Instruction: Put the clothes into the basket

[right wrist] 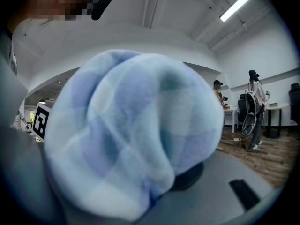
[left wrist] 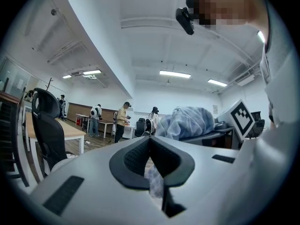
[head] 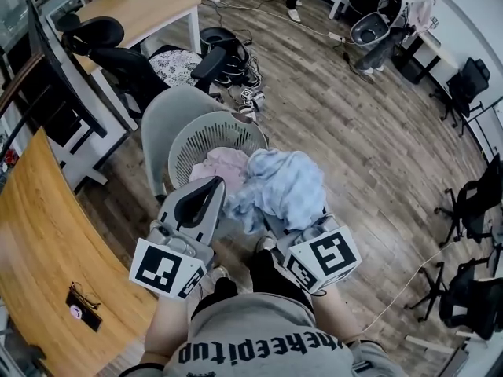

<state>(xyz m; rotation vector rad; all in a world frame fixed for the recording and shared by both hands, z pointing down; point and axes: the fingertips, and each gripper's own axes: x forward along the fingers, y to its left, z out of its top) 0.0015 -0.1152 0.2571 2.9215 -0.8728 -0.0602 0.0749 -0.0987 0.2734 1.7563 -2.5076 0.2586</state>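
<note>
A bundled light-blue checked garment [head: 284,185] hangs between my two grippers, just above and to the right of the white slatted basket [head: 195,141]. A pink garment [head: 222,166] lies inside the basket. My left gripper [head: 218,185] is shut, pinching a thin corner of the blue cloth [left wrist: 153,176] between its dark pads [left wrist: 136,161]. My right gripper [head: 275,225] is shut on the bulk of the garment [right wrist: 136,130], which fills the right gripper view and hides its fingertips. Both grippers point roughly level towards the basket.
The basket stands against a light grey chair shell [head: 167,110]. A wooden desk [head: 43,242] runs along the left, with black office chairs [head: 118,57] behind. Shoes and cables [head: 245,94] lie on the floor beyond. More chairs [head: 471,203] stand at the right.
</note>
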